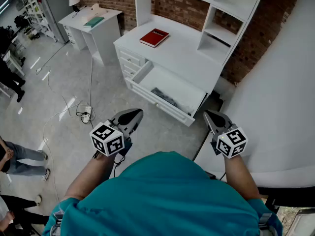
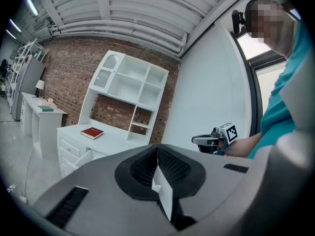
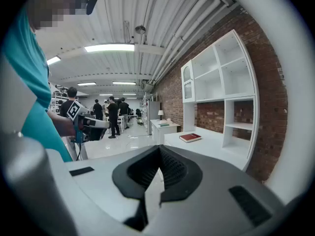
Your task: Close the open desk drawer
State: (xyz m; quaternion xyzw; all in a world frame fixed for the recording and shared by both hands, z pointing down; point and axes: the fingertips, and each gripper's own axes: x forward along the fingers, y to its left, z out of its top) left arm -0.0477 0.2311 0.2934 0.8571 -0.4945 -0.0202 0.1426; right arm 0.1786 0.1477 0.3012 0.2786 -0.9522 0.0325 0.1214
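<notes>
Barely begun, judging by the layout. Found open drawer (image 1: 170,90) pulled far out from front of white desk (image 1: 182,48), below the desktop and right of a column of shut small drawers (image 1: 131,62). Noted dark flat item (image 1: 165,97) lying inside, probably low enough not to foul closing. Holding both tongs short of the drawer: left gripper (image 1: 132,115) near its front left, apart from the front panel; right gripper (image 1: 212,118) just off its right corner, not touching. Both pairs of jaws pressed together, pinching nothing. Done so far: nothing visible. Left to do: reach front panel, push in flush.

Counted: one open drawer; three shut small drawers, as far as can be made out; one red book (image 1: 154,37) on desktop; one dark item in drawer; two grippers; two desks, counting second desk (image 1: 91,26) farther off.
</notes>
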